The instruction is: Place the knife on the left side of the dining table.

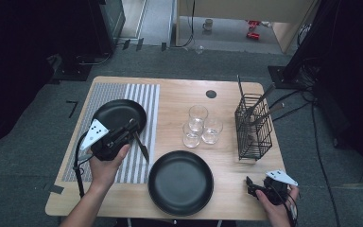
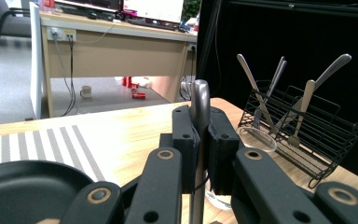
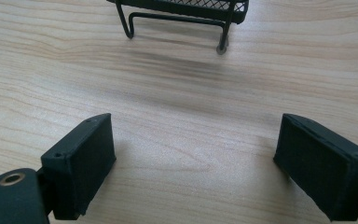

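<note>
My left gripper [image 1: 131, 128] hovers over the striped placemat [image 1: 144, 101], at the near edge of the far black plate [image 1: 116, 113]. It is shut on a metal knife [image 1: 142, 147]; the blade hangs down towards the mat. In the left gripper view the knife's rounded handle end [image 2: 200, 100] sticks up between the pressed pads of that gripper [image 2: 200, 140]. My right gripper [image 1: 253, 187] rests low at the table's near right corner, open. In the right gripper view its pads [image 3: 86, 163] stand wide apart over bare wood, and nothing lies between the tips of the right gripper [image 3: 196, 163].
A second black plate [image 1: 180, 182] sits at the front centre. Three glasses [image 1: 198, 125] cluster mid-table. A black wire cutlery rack [image 1: 253, 127] with several utensils stands at the right; its feet [image 3: 221, 46] lie just ahead of the right gripper.
</note>
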`<state>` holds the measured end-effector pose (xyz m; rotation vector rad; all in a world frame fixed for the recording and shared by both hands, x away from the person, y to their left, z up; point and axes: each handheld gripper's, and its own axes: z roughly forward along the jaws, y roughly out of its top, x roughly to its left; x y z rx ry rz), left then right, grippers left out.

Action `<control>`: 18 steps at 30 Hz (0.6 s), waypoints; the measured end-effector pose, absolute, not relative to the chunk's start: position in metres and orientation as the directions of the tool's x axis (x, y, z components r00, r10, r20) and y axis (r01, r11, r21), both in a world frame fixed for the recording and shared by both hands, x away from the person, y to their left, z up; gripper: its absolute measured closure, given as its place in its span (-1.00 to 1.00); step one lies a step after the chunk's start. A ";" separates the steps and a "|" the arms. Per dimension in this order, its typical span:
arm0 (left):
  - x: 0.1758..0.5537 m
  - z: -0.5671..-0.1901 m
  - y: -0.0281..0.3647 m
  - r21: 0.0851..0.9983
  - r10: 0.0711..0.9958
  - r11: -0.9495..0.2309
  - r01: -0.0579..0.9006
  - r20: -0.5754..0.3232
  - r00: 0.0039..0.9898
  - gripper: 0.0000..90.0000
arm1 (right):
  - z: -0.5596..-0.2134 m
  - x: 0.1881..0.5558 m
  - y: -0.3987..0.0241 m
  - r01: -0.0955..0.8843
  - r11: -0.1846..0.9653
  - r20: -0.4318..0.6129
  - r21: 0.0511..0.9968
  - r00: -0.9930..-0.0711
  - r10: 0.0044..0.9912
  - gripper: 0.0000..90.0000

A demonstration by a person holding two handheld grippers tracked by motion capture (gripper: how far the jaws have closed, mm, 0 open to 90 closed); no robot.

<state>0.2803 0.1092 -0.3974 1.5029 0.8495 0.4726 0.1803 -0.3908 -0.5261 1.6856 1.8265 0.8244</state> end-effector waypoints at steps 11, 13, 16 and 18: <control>0.275 -0.402 0.132 0.970 0.767 0.066 0.233 -0.198 0.610 0.86 | -0.526 0.180 -0.391 0.681 0.038 0.030 0.731 -0.088 0.996 -0.76; 0.275 -0.403 0.137 0.969 0.771 0.068 0.237 -0.202 0.604 0.85 | -0.526 0.180 -0.391 0.681 0.038 0.030 0.731 -0.087 0.996 -0.76; 0.274 -0.406 0.144 0.967 0.778 0.079 0.242 -0.211 0.592 0.84 | -0.526 0.180 -0.391 0.681 0.038 0.030 0.731 -0.087 0.996 -0.76; 0.273 -0.408 0.148 0.966 0.783 0.085 0.243 -0.216 0.584 0.83 | -0.526 0.180 -0.391 0.681 0.037 0.030 0.731 -0.087 0.996 -0.76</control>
